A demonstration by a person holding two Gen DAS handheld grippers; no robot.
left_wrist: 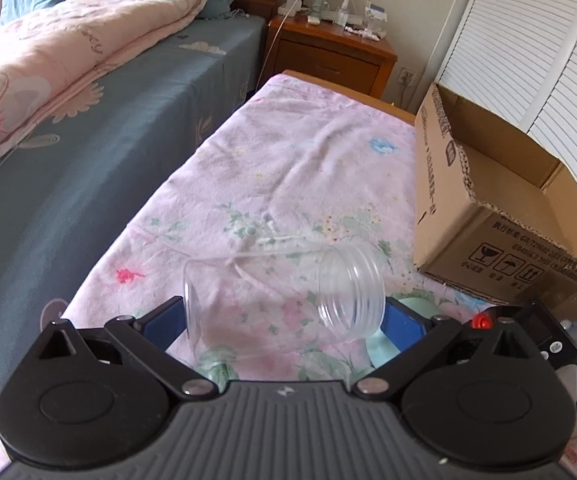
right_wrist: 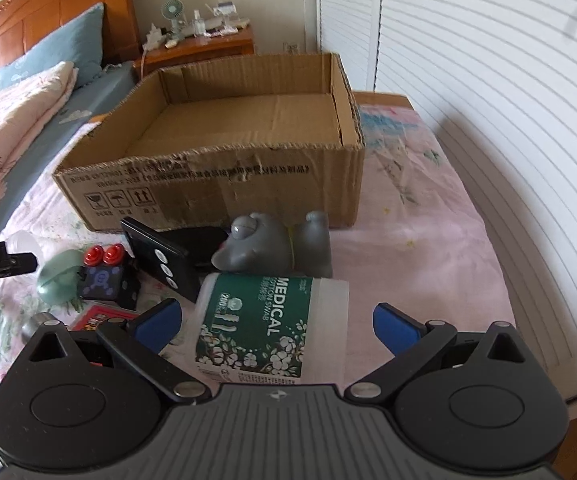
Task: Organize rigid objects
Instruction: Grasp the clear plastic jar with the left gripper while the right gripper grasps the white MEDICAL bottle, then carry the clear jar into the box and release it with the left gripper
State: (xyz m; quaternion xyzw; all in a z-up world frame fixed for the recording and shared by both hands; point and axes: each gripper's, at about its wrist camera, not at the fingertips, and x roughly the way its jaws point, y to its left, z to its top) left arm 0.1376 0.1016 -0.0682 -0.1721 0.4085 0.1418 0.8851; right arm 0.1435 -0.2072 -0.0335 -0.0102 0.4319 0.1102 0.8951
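A clear plastic jar (left_wrist: 284,300) lies on its side across my left gripper (left_wrist: 284,322). Its base meets the left blue pad (left_wrist: 166,322) and its threaded mouth meets the right one, so the gripper is shut on it. In the right wrist view a white tub with a green "MEDICAL" label (right_wrist: 272,328) lies between the blue pads of my right gripper (right_wrist: 278,322). That gripper is open, with a gap on each side of the tub. The open cardboard box (right_wrist: 208,172) stands just behind the clutter and shows at the right in the left wrist view (left_wrist: 488,208).
A grey toy figure (right_wrist: 272,248), a black remote (right_wrist: 160,258), a cube with red buttons (right_wrist: 104,276), a green round piece (right_wrist: 56,276) and a red packet (right_wrist: 100,314) lie before the box on the pink floral cloth (left_wrist: 288,152). A bed (left_wrist: 88,120) runs along the left.
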